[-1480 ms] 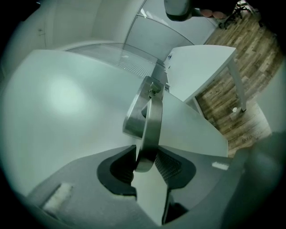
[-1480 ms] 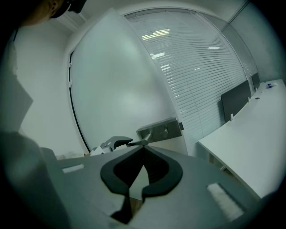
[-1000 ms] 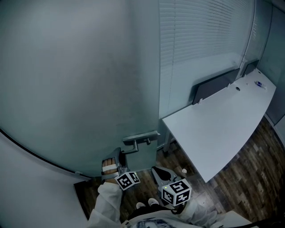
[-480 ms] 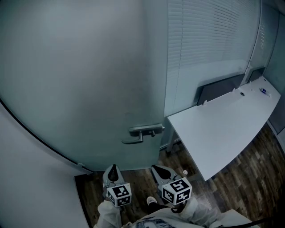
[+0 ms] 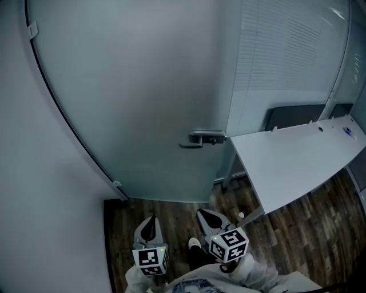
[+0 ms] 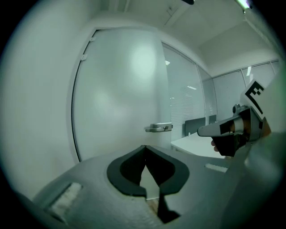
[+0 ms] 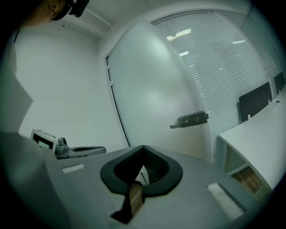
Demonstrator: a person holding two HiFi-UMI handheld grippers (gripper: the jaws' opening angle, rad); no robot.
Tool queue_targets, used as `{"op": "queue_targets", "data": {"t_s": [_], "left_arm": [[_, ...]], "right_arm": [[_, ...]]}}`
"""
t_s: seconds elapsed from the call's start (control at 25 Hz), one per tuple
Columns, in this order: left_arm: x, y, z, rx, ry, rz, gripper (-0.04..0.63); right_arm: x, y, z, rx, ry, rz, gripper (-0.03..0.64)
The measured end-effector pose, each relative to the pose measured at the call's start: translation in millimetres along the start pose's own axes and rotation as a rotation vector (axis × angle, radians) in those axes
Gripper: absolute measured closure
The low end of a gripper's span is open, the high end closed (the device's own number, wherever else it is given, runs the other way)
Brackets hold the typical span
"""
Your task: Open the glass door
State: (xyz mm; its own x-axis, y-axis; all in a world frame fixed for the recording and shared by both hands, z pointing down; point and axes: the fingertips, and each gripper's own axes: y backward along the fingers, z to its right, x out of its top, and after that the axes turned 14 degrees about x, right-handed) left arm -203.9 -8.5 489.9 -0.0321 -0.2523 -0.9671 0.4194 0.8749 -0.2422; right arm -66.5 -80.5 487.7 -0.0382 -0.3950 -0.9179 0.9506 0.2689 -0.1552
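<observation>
Cool, dim blue-grey light fills every view. The ceiling lamps [image 6: 243,4] leave a soft bright patch on the frosted glass door [image 6: 134,67] and streaks on the blinds [image 7: 223,67]. Both gripper views bend lines strongly and go black at the corners; the floor [image 5: 143,209] lies dark.

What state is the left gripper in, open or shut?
Shut. The left gripper has its jaws touching at the tips, with nothing between them.
</observation>
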Motion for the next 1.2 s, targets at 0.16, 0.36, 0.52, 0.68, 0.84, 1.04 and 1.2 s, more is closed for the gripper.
{"op": "queue_targets", "data": {"t_s": [0.16, 0.36, 0.52, 0.68, 0.84, 1.04, 1.2], "left_arm": [[-20, 69, 0, 0.0, -0.011, 0.007, 0.592], [-43, 149, 15, -0.048, 0.053, -0.018, 0.594], [-52, 190, 36, -0.079, 0.053, -0.019, 0.592], [-56, 221, 56, -0.104, 0.03, -0.022, 0.594], [-54, 230, 68, -0.102, 0.024, -0.017, 0.592], [-42, 225, 77, -0.079, 0.02, -0.005, 0.592], [-28, 216, 89, -0.074, 0.025, 0.026, 0.592]], "right_arm": [[-26, 42, -51, -0.01, 0.025, 0.007, 0.612], [-50, 109, -101, -0.054, 0.05, 0.012, 0.614], [-60, 150, -123, -0.068, 0.059, 0.011, 0.614], [-66, 177, -139, -0.061, 0.051, 0.003, 0.614], [-63, 188, -143, -0.04, 0.05, -0.001, 0.614], [-57, 193, -134, -0.021, 0.043, -0.006, 0.614], [-46, 197, -118, -0.017, 0.052, 0.0, 0.614]]}}
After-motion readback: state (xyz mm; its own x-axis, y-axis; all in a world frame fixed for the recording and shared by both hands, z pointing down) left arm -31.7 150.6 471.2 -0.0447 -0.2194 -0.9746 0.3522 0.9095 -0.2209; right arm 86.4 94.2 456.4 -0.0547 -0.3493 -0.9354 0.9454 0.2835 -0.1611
